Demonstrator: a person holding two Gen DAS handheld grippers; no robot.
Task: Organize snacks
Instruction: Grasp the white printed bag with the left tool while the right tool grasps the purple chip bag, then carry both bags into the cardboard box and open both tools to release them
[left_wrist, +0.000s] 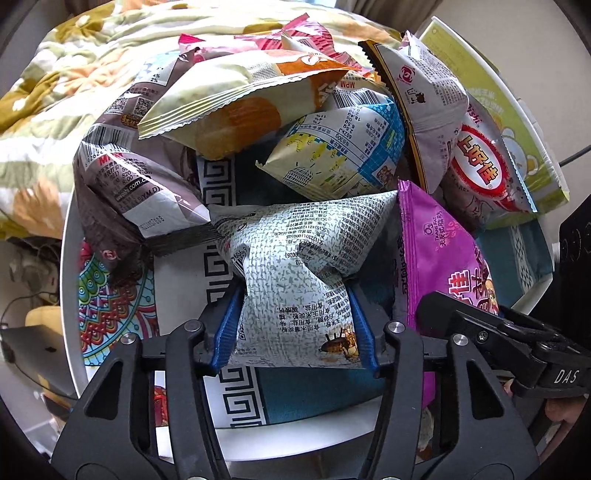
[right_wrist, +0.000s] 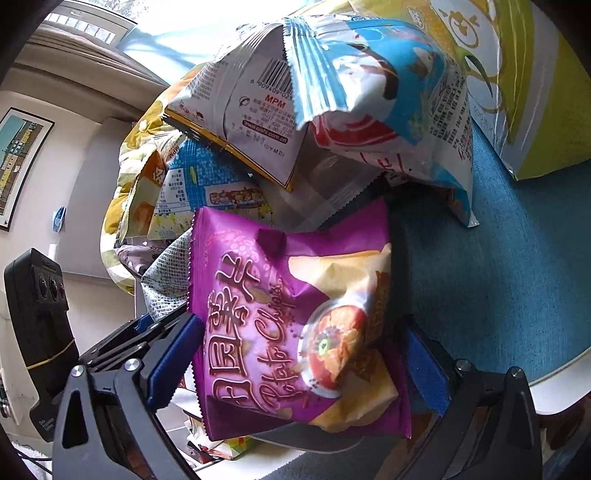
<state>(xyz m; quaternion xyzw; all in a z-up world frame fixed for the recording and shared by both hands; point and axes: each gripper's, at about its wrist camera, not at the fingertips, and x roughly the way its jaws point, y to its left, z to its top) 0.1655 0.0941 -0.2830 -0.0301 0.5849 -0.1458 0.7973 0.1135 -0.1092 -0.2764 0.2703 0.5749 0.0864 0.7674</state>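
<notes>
My left gripper (left_wrist: 295, 325) is shut on a pale grey-speckled snack bag (left_wrist: 295, 266) just above a round tray (left_wrist: 70, 295) with a patterned face. My right gripper (right_wrist: 306, 350) holds a purple potato chips bag (right_wrist: 291, 325) between its blue pads; the same purple bag (left_wrist: 439, 254) shows at the right of the left wrist view, with the right gripper's black body (left_wrist: 491, 332) beside it. Several other snack bags are heaped on the tray: an orange and cream one (left_wrist: 236, 96), a blue and yellow one (left_wrist: 332, 155), a brown-grey one (left_wrist: 129, 184), a red-labelled one (left_wrist: 484, 173).
A flowered yellow quilt (left_wrist: 55, 81) lies behind the tray. A green and white box (left_wrist: 491, 85) leans at the tray's right side and shows in the right wrist view (right_wrist: 524, 74). A framed picture (right_wrist: 18, 162) hangs on the wall at left.
</notes>
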